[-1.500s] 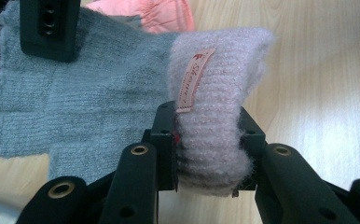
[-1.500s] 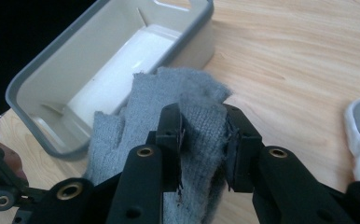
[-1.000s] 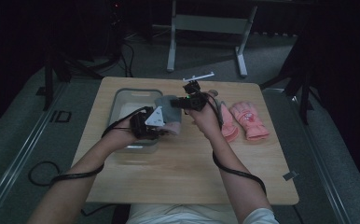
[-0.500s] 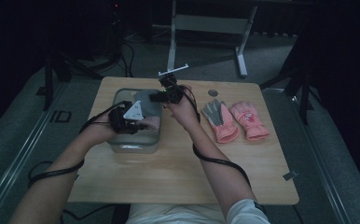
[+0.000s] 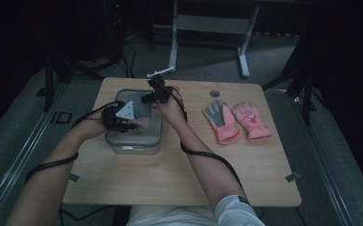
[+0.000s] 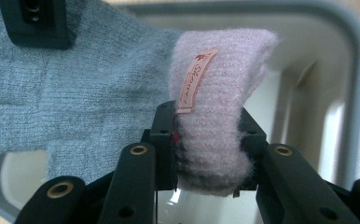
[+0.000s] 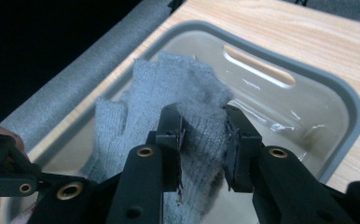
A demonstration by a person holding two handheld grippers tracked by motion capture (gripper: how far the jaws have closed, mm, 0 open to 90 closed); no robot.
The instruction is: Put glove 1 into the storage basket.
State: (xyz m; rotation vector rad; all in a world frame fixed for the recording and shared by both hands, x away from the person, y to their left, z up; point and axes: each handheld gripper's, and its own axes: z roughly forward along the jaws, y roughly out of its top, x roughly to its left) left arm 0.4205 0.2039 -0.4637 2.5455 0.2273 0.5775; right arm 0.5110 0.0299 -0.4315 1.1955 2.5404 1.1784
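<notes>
The left tool clamps the pink cuff of a grey knit glove, held over the grey bin on the worktop. Its pink tag bears script too small to read. The right tool grips the grey end

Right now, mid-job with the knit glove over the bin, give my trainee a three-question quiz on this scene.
1. True or false: the left claw is shut on the pink cuff of the grey knit glove.
2. What does the right claw grip? A) the bin's rim B) the glove's grey part C) nothing
3. What lies on the table to the right of the grey bin?

Key: 1 true. 2 B; the grey knit is bunched between its jaws above the bin. 3 A pair of pink gloves, side by side, one grey palm up.
</notes>
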